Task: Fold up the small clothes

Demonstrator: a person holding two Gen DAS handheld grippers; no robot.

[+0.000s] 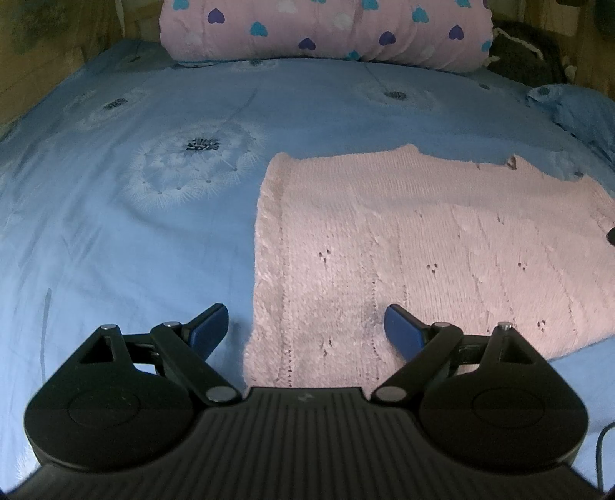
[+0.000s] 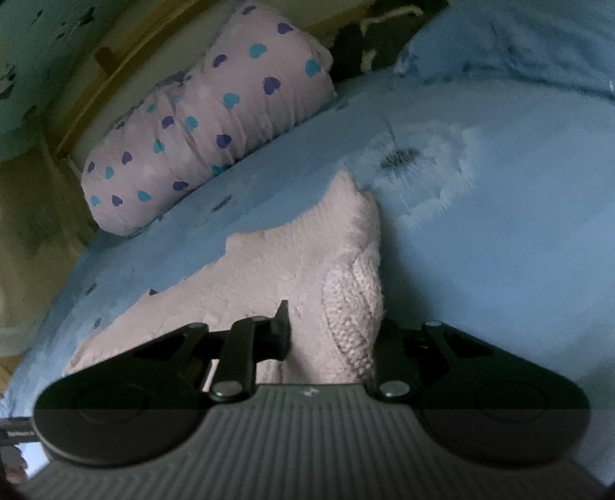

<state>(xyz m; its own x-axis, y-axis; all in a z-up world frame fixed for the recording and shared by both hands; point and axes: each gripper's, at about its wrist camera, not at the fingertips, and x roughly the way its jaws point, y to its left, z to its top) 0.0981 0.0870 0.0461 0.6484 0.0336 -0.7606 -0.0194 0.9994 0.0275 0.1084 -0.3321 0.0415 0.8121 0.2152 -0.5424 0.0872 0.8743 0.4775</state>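
Observation:
A pale pink knitted garment (image 1: 423,250) lies flat on the blue bed sheet (image 1: 115,250). My left gripper (image 1: 305,311) hovers open over its near left corner. One blue pad is above the sheet and the other above the knit, with nothing held. In the right wrist view the garment's (image 2: 307,246) right edge is bunched up and raised between the jaws of my right gripper (image 2: 334,319), which is shut on the fold. The right finger is partly hidden behind the cloth.
A pink pillow with hearts (image 1: 326,30) (image 2: 203,127) lies along the wooden headboard. A crumpled blue cover (image 1: 576,111) (image 2: 519,38) sits at the far right corner, next to a dark bundle (image 1: 526,54). Sheet (image 2: 499,269) stretches left and right of the garment.

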